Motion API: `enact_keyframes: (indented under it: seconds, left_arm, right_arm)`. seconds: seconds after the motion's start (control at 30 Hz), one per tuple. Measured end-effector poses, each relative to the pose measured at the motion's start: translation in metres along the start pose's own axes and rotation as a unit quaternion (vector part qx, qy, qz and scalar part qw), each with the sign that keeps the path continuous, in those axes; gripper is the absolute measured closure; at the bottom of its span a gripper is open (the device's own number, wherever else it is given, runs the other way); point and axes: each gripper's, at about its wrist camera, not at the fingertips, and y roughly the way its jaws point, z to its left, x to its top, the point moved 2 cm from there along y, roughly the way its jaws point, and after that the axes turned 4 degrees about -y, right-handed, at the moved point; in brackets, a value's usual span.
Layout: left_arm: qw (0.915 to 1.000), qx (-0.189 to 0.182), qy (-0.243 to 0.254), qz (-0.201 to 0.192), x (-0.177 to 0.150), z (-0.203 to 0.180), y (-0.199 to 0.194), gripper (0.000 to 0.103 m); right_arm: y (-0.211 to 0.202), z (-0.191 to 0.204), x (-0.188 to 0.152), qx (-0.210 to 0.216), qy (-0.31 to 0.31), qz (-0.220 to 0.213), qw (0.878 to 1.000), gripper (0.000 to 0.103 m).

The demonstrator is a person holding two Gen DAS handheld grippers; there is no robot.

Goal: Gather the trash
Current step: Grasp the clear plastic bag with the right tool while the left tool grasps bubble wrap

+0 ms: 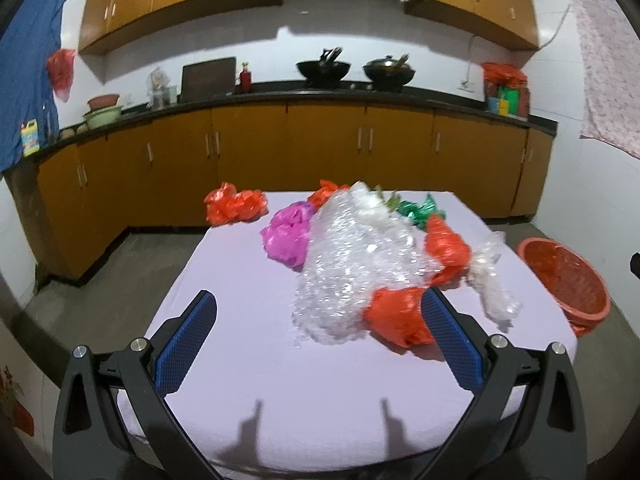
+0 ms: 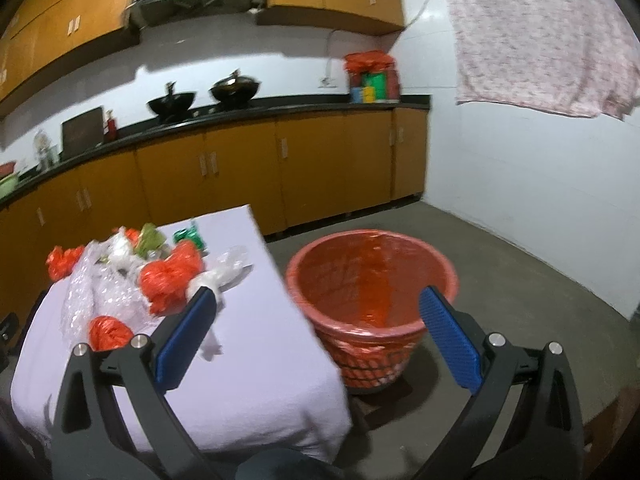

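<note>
Crumpled plastic trash lies on a table with a lilac cloth (image 1: 280,380): a big clear bubble wrap (image 1: 352,264), a magenta bag (image 1: 290,234), several orange-red bags (image 1: 396,316) (image 1: 236,208), a green foil wrapper (image 1: 420,210) and a clear bag (image 1: 492,280). My left gripper (image 1: 320,304) is open and empty above the table's near part, its right finger beside the nearest orange bag. My right gripper (image 2: 316,300) is open and empty, above the table's right edge and the red bin (image 2: 372,280), which is lined with an orange bag. The pile also shows in the right wrist view (image 2: 168,276).
The red bin (image 1: 568,280) stands on the grey concrete floor just right of the table. Orange kitchen cabinets (image 1: 320,152) with a black counter run behind, carrying woks (image 1: 322,68) and bowls. A white wall (image 2: 540,200) is at the right.
</note>
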Motion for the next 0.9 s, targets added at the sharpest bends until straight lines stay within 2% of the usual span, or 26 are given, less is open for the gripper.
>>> enact_keyframes:
  seconds: [0.13, 0.23, 0.4, 0.53, 0.77, 0.9]
  left_arm:
    - [0.9999, 0.006, -0.005, 0.008, 0.009, 0.007, 0.022, 0.002]
    - [0.9997, 0.001, -0.016, 0.019, 0.018, 0.011, 0.043, 0.003]
    - [0.9985, -0.021, -0.028, 0.043, 0.031, 0.010, 0.077, 0.006]
    - [0.9971, -0.028, -0.015, 0.069, 0.032, -0.001, 0.105, 0.007]
    - [0.9921, -0.020, 0.012, 0.123, 0.019, -0.012, 0.141, 0.017]
    - [0.9900, -0.017, 0.015, 0.139, 0.014, -0.013, 0.150, 0.027]
  right_arm:
    - [0.030, 0.031, 0.006, 0.036, -0.021, 0.022, 0.999, 0.020]
    - [0.056, 0.056, 0.009, 0.062, -0.036, 0.042, 0.996, 0.027]
    - [0.095, 0.093, 0.006, 0.087, -0.069, 0.074, 0.991, 0.029]
    - [0.129, 0.108, -0.002, 0.090, -0.080, 0.106, 0.987, 0.029]
    - [0.170, 0.114, -0.012, 0.095, -0.073, 0.148, 0.982, 0.030]
    - [0.184, 0.119, -0.016, 0.094, -0.084, 0.162, 0.979, 0.031]
